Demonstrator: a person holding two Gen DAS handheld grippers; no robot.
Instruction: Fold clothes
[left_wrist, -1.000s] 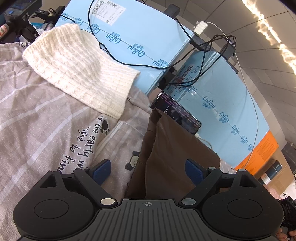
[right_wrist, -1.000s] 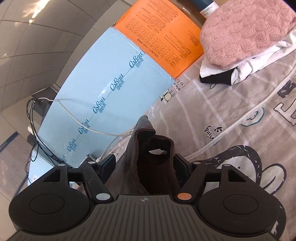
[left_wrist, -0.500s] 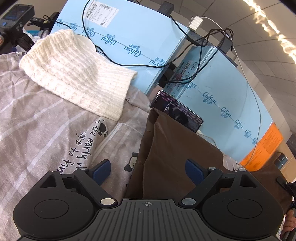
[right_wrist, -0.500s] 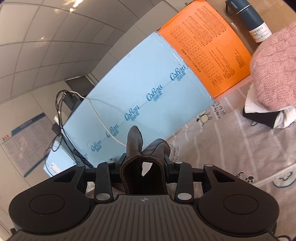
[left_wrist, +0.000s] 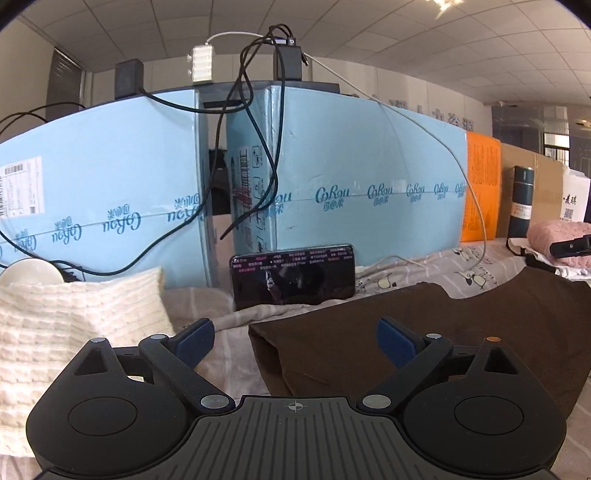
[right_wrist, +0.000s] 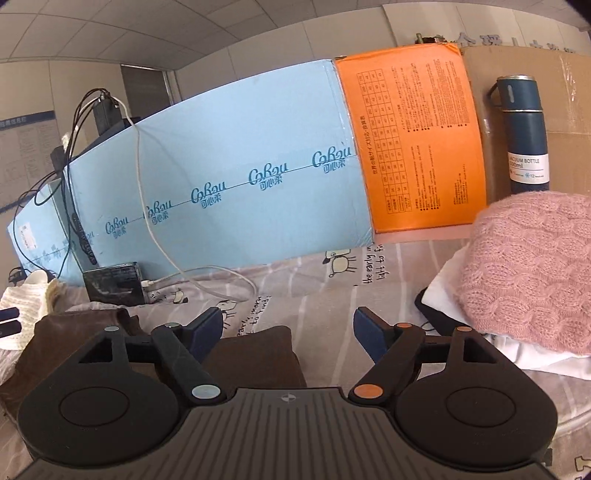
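A brown garment (left_wrist: 436, 332) lies flat on a grey printed bedsheet (right_wrist: 314, 288), spread between two hand-held claws. The left claw (left_wrist: 295, 336) has its blue-padded fingers spread wide and grips nothing; the garment's folded left edge sits just ahead of it, between the fingers and nearer the right one, and the cloth runs off to the claw's right. The right claw (right_wrist: 288, 328) is likewise wide apart and empty, with a corner of the brown cloth just below and between its fingers and more cloth off to its left.

The cloth looks thin, soft and light — it drapes and creases at its edges, so it would likely sag and slide if lifted by one point. A doubled edge or a corner, pinched on both sides at once, seems the surest hold.

To the left claw's left lies a cream knit (left_wrist: 66, 325); ahead of it a phone (left_wrist: 293, 277) leans on blue boxes (left_wrist: 369, 184). To the right claw's right sits a pink knit (right_wrist: 532, 266) atop folded clothes — it cannot be told whether the brown piece is fully folded.
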